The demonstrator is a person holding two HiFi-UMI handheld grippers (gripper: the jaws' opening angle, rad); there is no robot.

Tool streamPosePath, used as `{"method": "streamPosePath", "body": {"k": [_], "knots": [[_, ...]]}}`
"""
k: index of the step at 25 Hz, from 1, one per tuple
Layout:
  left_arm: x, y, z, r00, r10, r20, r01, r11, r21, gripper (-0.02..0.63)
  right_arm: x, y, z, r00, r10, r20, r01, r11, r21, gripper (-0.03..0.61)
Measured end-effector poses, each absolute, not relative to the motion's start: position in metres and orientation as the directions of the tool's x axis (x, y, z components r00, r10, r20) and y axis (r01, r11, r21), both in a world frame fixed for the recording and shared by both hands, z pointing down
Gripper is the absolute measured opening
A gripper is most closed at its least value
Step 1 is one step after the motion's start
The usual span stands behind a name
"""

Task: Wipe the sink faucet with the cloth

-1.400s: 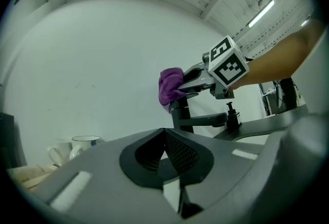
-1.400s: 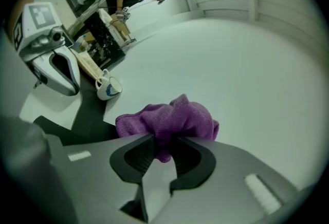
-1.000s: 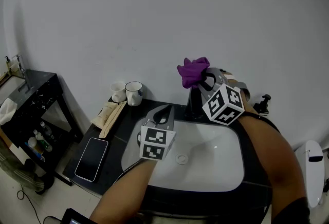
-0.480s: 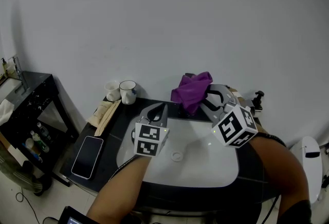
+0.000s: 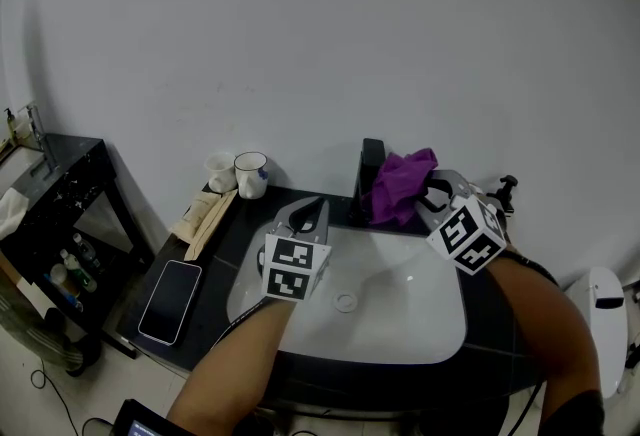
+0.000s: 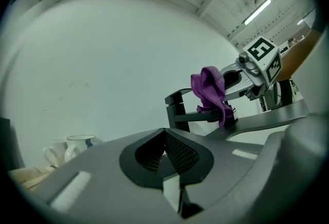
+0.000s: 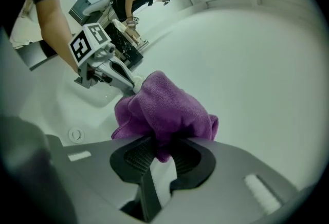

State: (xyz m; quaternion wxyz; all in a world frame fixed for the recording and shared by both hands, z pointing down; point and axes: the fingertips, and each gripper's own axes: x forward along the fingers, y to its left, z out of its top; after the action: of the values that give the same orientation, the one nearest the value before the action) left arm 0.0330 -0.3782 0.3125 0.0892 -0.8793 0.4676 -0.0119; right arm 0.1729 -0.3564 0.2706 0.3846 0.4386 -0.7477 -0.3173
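**A:** Where's the cloth (image 5: pixel 400 186)?

**B:** Upper centre-right of the head view. It's bunched in the right gripper (image 5: pixel 420 199), whose jaws pinch one fold while the rest bulges out in front.

**A:** And the faucet (image 5: pixel 371 169)?

**B:** It's a black upright post at the back edge of the sink (image 5: pixel 440 329), directly frame-left of the cloth. In the left gripper view the spout runs out level from the post toward the basin. The cloth drapes over its outer end and looks to be touching.

**A:** Left gripper (image 5: pixel 312 212)?

**B:** Jaws together with nothing between them. It hangs over the basin's left side, lower-left of the faucet and clearly farther from it than the right.

**A:** So the wipe is the right's job?

**B:** I'd say so. The stroke likely runs along the spout's axis, frame-left toward the post, then along the upright.
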Motion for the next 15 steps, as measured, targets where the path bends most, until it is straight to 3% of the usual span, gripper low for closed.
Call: {"method": "streamPosePath", "body": {"k": [15], "knots": [[0.043, -0.377, 0.313, 0.591, -0.805, -0.058, -0.799, -0.574, -0.176, 0.018, 0.138, -0.404, 0.271, -0.325, -0.874, 0.36, -0.521, 0.484, 0.704, 0.078]]}}
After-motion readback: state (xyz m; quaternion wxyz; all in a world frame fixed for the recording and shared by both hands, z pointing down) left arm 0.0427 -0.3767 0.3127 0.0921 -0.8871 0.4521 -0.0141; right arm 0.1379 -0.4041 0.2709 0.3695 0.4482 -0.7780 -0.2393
